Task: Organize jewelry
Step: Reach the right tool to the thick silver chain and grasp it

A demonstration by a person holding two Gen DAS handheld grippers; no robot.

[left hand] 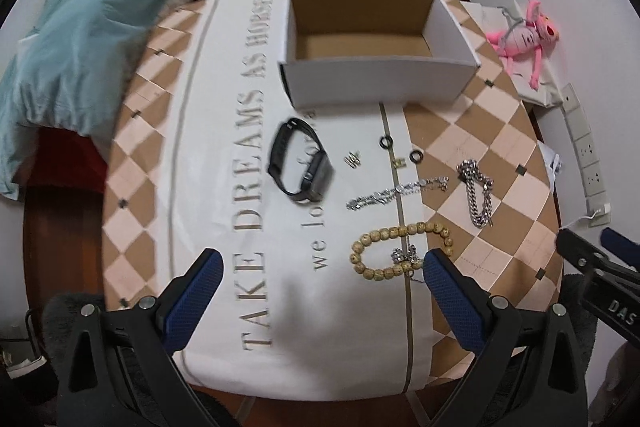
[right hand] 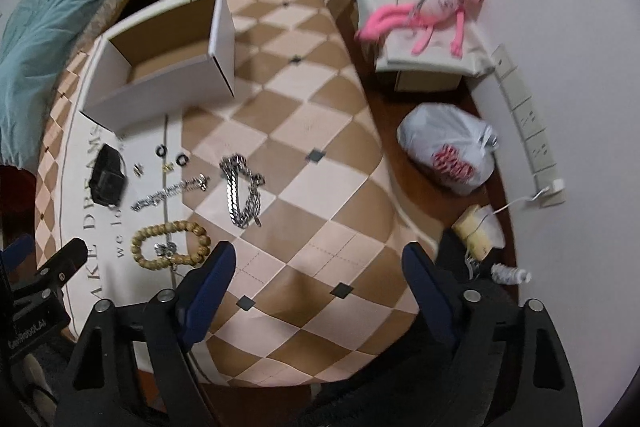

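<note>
Directly ahead of the left gripper (left hand: 322,269) lies bare cloth up to the watch (left hand: 301,161). The bead bracelet (left hand: 394,247) lies just beside its right finger (left hand: 448,287). Farther ahead, the box (left hand: 376,83) blocks passage.

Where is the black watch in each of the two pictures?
Left wrist view: the black watch lies near the middle, on the white printed cloth, just below the box.
Right wrist view: the black watch sits far left, left of the silver chains.
Shared landmark: the open cardboard box, just beyond the watch in both.
</note>
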